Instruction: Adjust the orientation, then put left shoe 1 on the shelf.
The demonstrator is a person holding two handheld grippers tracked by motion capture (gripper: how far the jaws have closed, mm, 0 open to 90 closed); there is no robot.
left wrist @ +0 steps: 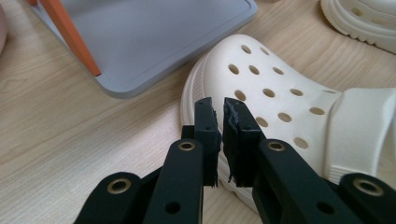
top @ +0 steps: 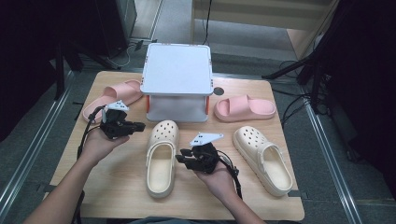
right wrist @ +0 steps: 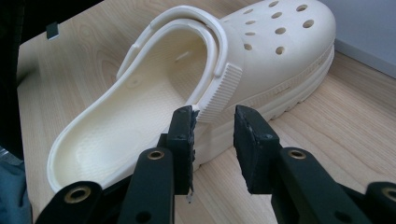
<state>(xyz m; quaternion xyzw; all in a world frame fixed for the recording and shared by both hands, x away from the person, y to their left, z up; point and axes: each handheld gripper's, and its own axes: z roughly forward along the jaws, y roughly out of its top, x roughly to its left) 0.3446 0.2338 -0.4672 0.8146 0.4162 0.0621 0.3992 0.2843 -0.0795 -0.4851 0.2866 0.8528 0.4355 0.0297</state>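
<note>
1. High view: two cream clogs are sitting on the wooden table [top: 116, 196], plus two pink slides, one [top: 112, 97] at the left and one [top: 244, 108] at the right, either side of a white and grey rack [top: 177, 74] with orange legs. The left gripper [top: 135, 126] is hovering just left of the near clog [top: 162, 157] by its toe, and the right gripper [top: 179, 157] is sitting just right of that clog's side. The second clog [top: 264, 158] is lying well off to the right, untouched. My read: all four shoes are sitting loose on the table and nothing's on the rack, so if the job is tidying them, pretty much all of it is still waiting

2. Left gripper view: the jaws are standing narrow, only a slim gap, nothing between them. They're pointing at the holed toe of the near clog, which is lying just beyond the tips, not being touched as far as I can tell. The rack's grey base is showing at the top left

3. Right gripper view: the jaws are standing partly apart, and the ribbed end of the clog's strap [right wrist: 219, 91] is sitting just ahead of the gap. The pads aren't pressing on it, so I'm calling it not gripped

4. Writing: I'm not spotting any readable brand, label or text on the shoes or the rack
</note>
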